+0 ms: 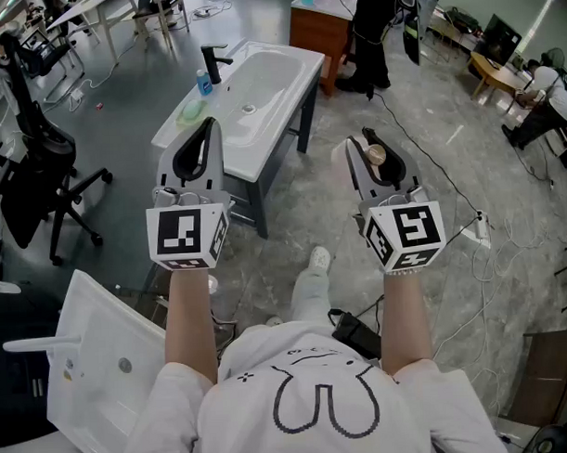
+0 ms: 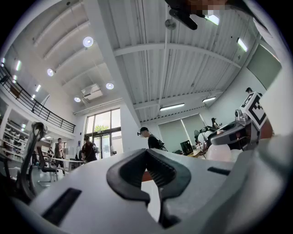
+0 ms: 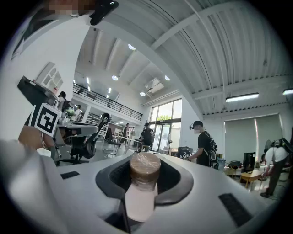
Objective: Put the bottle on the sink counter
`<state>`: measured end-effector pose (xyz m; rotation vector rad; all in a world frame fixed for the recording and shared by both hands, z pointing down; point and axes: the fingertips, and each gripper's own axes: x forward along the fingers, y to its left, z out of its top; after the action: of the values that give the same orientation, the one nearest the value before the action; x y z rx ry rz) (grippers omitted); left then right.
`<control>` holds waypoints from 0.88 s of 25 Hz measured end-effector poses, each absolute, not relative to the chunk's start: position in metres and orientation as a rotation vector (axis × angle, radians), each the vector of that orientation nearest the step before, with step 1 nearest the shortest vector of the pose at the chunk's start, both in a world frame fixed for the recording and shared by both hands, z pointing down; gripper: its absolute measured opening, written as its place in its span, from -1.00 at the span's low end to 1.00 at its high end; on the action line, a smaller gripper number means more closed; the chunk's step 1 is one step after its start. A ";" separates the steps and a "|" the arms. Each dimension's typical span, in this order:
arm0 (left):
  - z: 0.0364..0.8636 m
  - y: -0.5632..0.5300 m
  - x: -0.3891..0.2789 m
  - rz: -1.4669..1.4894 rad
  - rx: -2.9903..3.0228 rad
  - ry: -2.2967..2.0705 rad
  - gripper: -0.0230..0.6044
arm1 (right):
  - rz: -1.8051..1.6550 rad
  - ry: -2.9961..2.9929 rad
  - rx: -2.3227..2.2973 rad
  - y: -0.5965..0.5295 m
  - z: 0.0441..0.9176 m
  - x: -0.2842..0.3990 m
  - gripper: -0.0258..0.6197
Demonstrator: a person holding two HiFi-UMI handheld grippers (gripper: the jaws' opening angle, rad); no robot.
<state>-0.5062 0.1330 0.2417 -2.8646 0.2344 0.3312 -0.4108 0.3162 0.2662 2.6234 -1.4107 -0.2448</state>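
A small pale bottle with a brown cap stands upright between the jaws of my right gripper, which is shut on it. The gripper is held level in the air above the floor. My left gripper is to its left at about the same height, shut with its pad tips touching and nothing held. The white sink counter stands ahead and slightly left, its near end just beyond the left gripper. In the left gripper view the right gripper shows at the right edge.
On the counter's left rim are a black faucet, a small blue bottle and a green item. A black office chair stands left, a second white basin near left. A wooden cabinet, floor cables and people lie beyond.
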 end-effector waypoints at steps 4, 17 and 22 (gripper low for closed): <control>0.243 0.125 -0.496 0.326 -2.878 0.257 -0.90 | -0.236 -1.372 2.645 0.326 0.266 -0.391 -0.54; 0.247 0.105 -0.408 0.277 -2.874 0.277 -0.90 | -0.194 -1.425 2.665 0.305 0.268 -0.294 -0.54; 0.243 0.091 -0.357 0.266 -2.873 0.322 -0.90 | -0.192 -1.486 2.640 0.286 0.264 -0.238 -0.54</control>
<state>-0.3567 0.0908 0.2428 -2.8726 0.3218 0.2656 -0.2376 0.2857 0.2641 2.6400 -1.4862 -0.1918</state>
